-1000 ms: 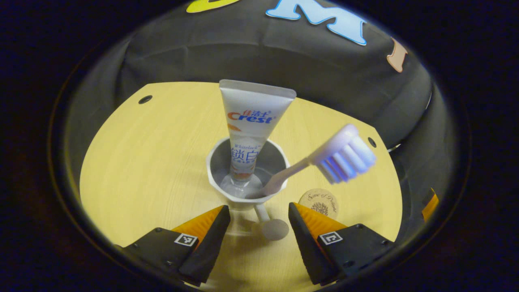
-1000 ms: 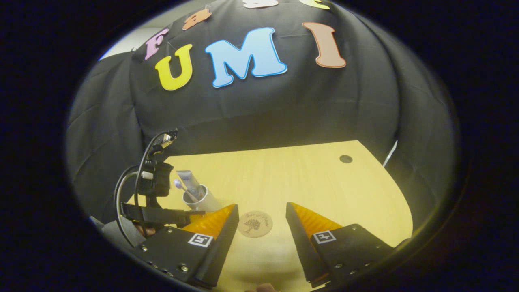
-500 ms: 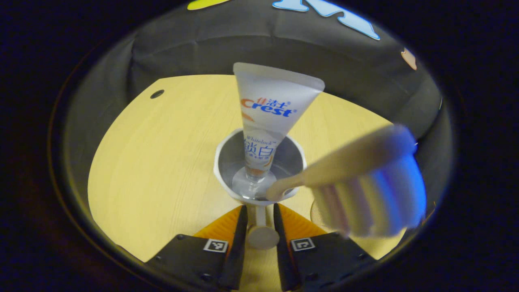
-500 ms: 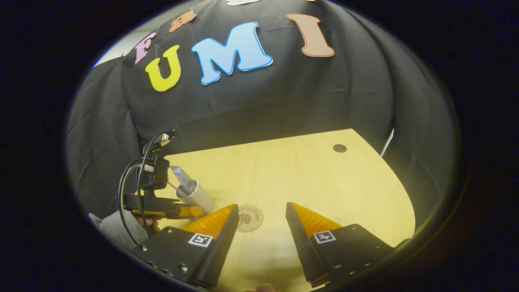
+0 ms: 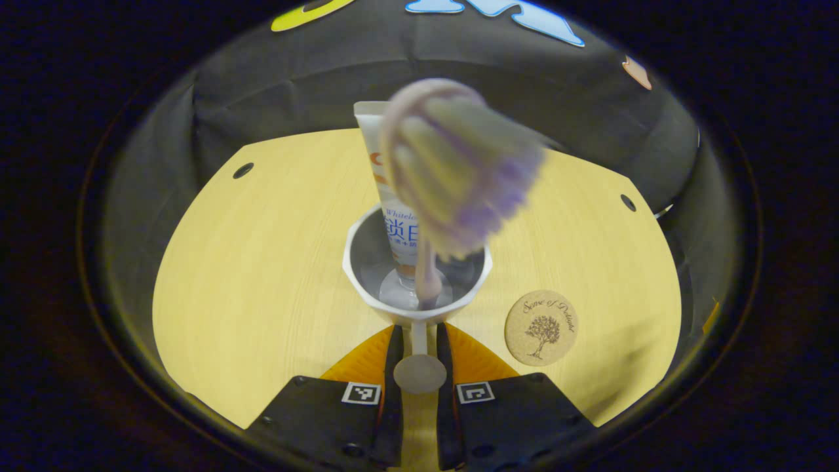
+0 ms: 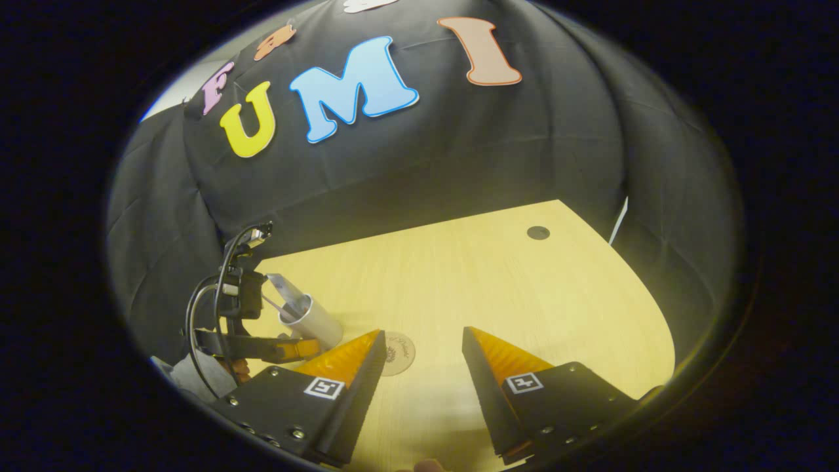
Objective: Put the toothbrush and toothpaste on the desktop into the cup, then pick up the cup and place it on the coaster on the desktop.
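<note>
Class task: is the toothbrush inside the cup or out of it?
Inside. The toothbrush handle reaches down to the cup floor beside the toothpaste, its blurred bristle head sticking out above the rim.

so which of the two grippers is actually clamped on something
The left gripper: both its fingers press on the handle of the cup holding the toothpaste and toothbrush. The right gripper is spread wide open above the table, holding nothing.

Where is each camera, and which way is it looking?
Left gripper view: rides the left gripper, looking down at the white cup holding a blurred toothbrush and white toothpaste tube; its fingers pinch the cup's handle.
Right gripper view: rides the open right gripper, looking across the pale wooden desktop.
Both show the cup and round cork coaster.
</note>
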